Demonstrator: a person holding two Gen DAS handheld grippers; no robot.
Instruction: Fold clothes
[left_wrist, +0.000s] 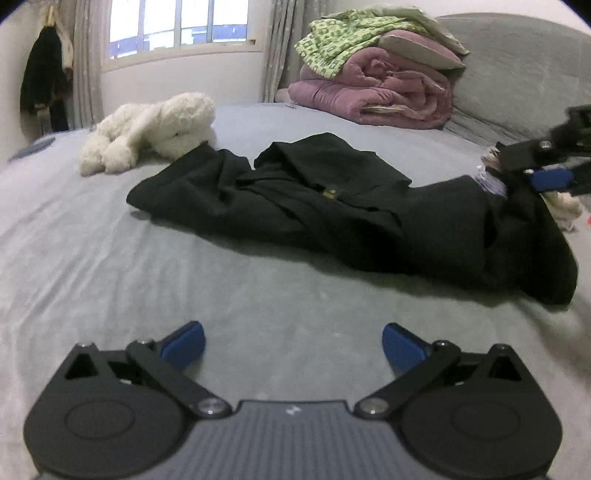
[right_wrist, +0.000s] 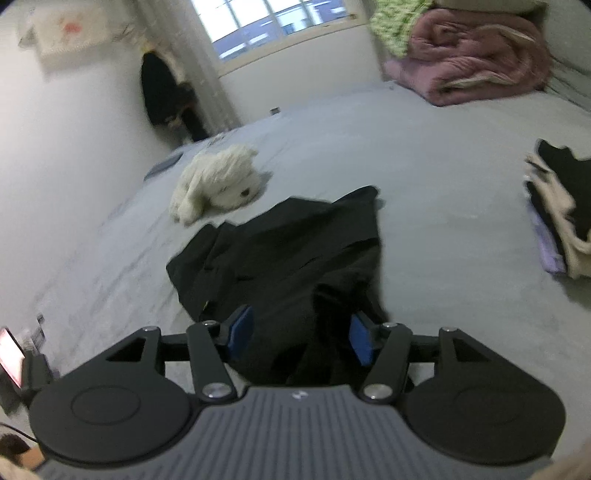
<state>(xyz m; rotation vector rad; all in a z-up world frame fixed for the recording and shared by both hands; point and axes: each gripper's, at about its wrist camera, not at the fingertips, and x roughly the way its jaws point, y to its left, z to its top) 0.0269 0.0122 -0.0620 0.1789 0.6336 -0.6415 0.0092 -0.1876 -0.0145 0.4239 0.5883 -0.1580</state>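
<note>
1. Grey bedding (left_wrist: 92, 258) covers the wide bed that fills both wrist views, in a pale-walled bedroom with a window (left_wrist: 177, 26) at the far side.
2. Nearest the left camera, the left gripper (left_wrist: 293, 345) hangs over bare sheet with its blue pads (left_wrist: 184, 345) spread as wide as they go; nothing lies between them and they touch nothing.
3. Seen from its own camera, the right gripper (right_wrist: 301, 336) stands about half open over the near end of the black garment (right_wrist: 280, 258); dark cloth lies between the blue pads (right_wrist: 360, 341), but neither pad presses on it, and the blur hides whether either brushes the fabric.
4. From the left view that same gripper (left_wrist: 546, 173) shows at the right edge, above the garment's right end.
5. Crumpled and unfolded, the black garment (left_wrist: 314, 206) sprawls across the middle of the bed.
6. Just beyond its far left corner lies a white plush toy (left_wrist: 147, 133).
7. To the right sits a small pile of clothes (right_wrist: 557, 210), black, cream and lilac.
8. Farthest back, a rolled pink quilt (left_wrist: 376, 92) carries a green patterned cloth (left_wrist: 343, 40), against a grey headboard (left_wrist: 517, 66).
</note>
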